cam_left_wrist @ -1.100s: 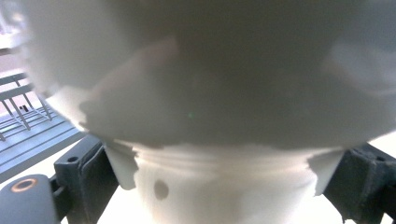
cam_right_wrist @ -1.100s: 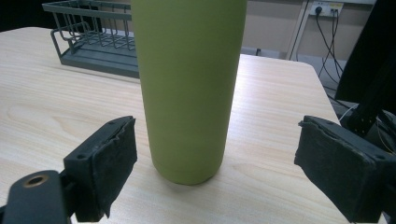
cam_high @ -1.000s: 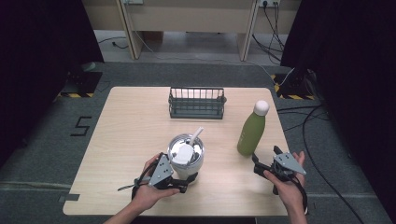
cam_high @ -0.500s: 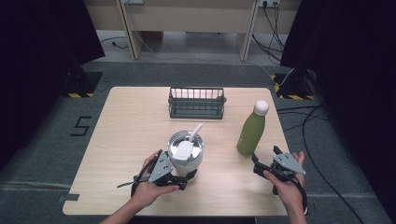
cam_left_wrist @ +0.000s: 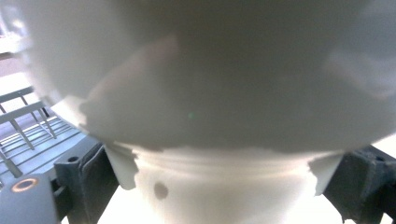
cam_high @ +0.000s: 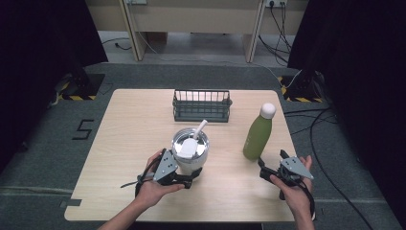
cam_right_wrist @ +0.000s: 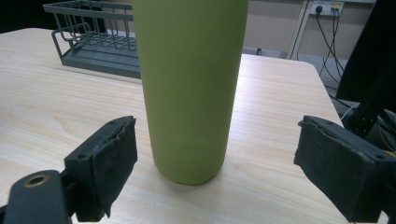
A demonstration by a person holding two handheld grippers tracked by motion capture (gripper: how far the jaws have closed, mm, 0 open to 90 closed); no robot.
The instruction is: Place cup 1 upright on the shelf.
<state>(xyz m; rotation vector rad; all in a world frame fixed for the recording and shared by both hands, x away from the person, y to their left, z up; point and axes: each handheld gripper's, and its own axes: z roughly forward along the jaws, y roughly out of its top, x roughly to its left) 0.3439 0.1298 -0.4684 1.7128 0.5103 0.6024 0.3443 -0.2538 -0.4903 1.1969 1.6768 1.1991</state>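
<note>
Tumbler (cam_high: 190, 152): smooth white, tapered, steel lid, near table's (cam_high: 134, 129) front edge.
Left gripper (cam_high: 187, 178): jaws around its base.
Right gripper (cam_high: 268, 165): jaws wide, facing matte green bottle (cam_high: 257, 136).

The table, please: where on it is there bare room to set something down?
The table's left half, from the wire rack to the near edge, is bare. The far right corner behind the green bottle is free too. The near middle is crowded: tumbler, left gripper, bottle and right gripper.
</note>
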